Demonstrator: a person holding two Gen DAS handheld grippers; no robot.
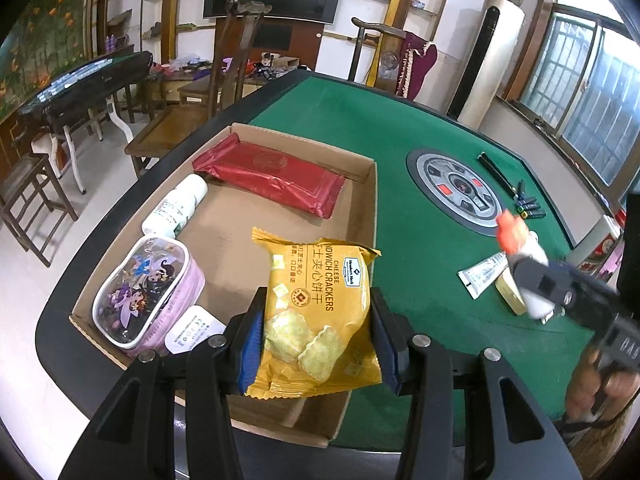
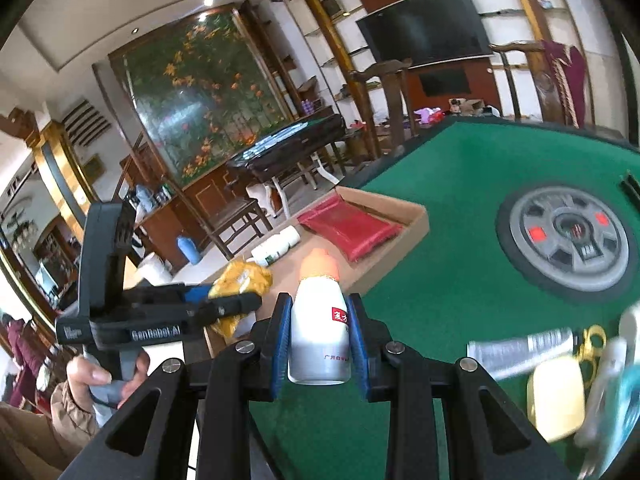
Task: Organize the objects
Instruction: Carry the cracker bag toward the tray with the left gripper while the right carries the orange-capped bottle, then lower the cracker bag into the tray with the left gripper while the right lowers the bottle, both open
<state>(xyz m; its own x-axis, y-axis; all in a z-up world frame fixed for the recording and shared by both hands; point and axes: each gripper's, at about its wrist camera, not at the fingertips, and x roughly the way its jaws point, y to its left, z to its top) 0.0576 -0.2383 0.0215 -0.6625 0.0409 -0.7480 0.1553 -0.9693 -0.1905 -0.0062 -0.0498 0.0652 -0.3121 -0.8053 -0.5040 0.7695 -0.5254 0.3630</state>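
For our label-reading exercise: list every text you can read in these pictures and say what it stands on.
"CHEESE SANDWICH CRACKERS": yellow cracker packet, held in the left gripper.
"GenRobot.AI": side of the left gripper.
Red label and small red print on the white bottle in the right gripper: too blurred.
Tube print: too small.

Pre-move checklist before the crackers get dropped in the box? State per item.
1. Left claw grip on cracker packet: pads press both sides. ok
2. Packet over cardboard box: hangs above its near end. ok
3. Free floor below packet: bare cardboard beside the pink pouch. ok
4. Right claw grip on white bottle: clamped, upright. ok
5. Right claw apart from left: off to the side over the green table, blurred. ok
6. Packet clear of box floor: cannot tell.
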